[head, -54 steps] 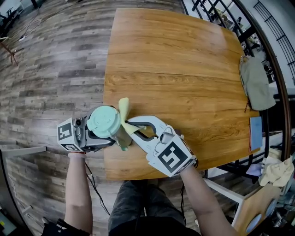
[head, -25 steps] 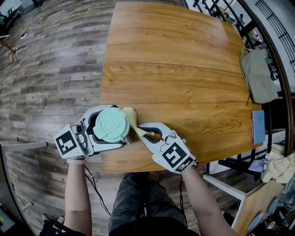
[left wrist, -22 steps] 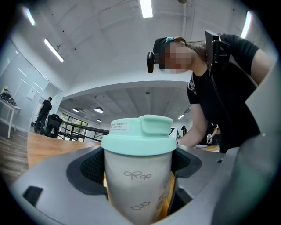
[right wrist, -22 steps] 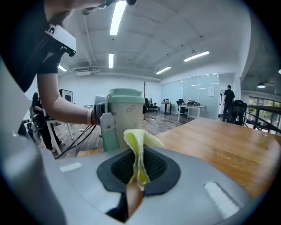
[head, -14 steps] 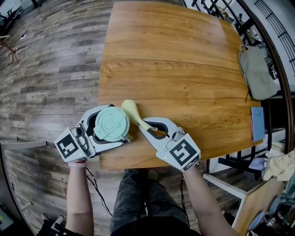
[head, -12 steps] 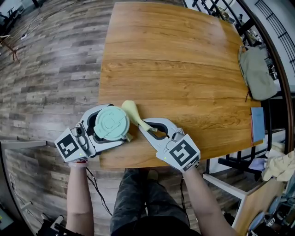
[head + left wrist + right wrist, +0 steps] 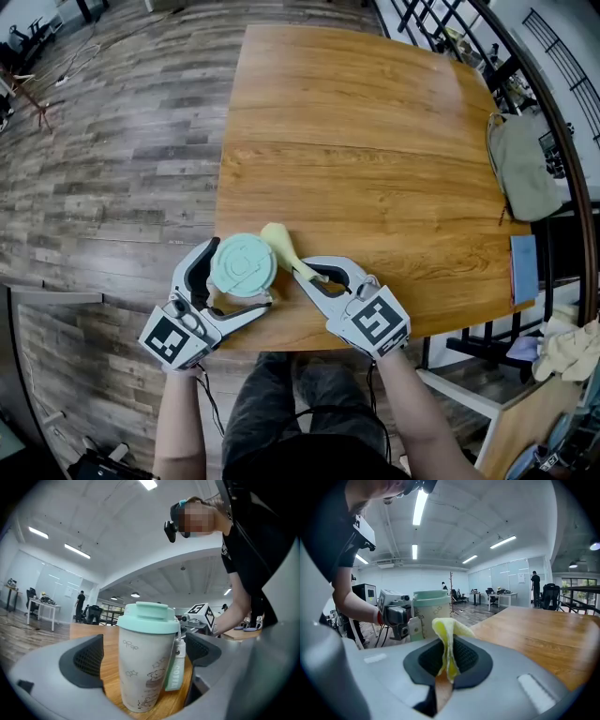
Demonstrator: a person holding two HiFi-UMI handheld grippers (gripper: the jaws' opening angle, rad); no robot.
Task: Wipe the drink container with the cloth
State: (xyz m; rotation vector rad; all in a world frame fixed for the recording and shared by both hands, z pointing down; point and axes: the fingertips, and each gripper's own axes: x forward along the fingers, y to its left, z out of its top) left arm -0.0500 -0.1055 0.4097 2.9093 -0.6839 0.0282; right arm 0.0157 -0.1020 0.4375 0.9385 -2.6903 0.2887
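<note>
1. Left tongs (image 7: 145, 660): the jaws have just been opening and now stand wide. The cup (image 7: 147, 667) stands upright between them, with both pads clear of its sides, so you aren't holding it.
2. Right tongs (image 7: 448, 663): closed on the yellow cloth (image 7: 446, 634), pinching a narrow part of it. A loose fold stands up past the tips, pointing toward the cup.
3. Cup position: it is on the table (image 7: 375, 141), close to the near left corner and near the edge (mint lid, pale body with small drawings). A green tag hangs down the side that faces your right tongs.
4. From the head view the cloth's free end lies just beside the lid. Whether it touches, I cannot tell.
5. Risk of tipping: if you press the cloth on while the left jaws are wide, nothing braces the cup. A sideways wipe could slide it or knock it over, and the table edge is close behind it. Close the left jaws on the body first.
6. Risk of snagging: the hanging tag could catch in the cloth or on a jaw tip and drag the cup along.
7. Risk of losing the cloth: the pinch is small, so a firm rub may pull it out of the right jaws.
8. Far right edge: a grey bag (image 7: 523, 167) hangs there, well apart from the work and no concern.
</note>
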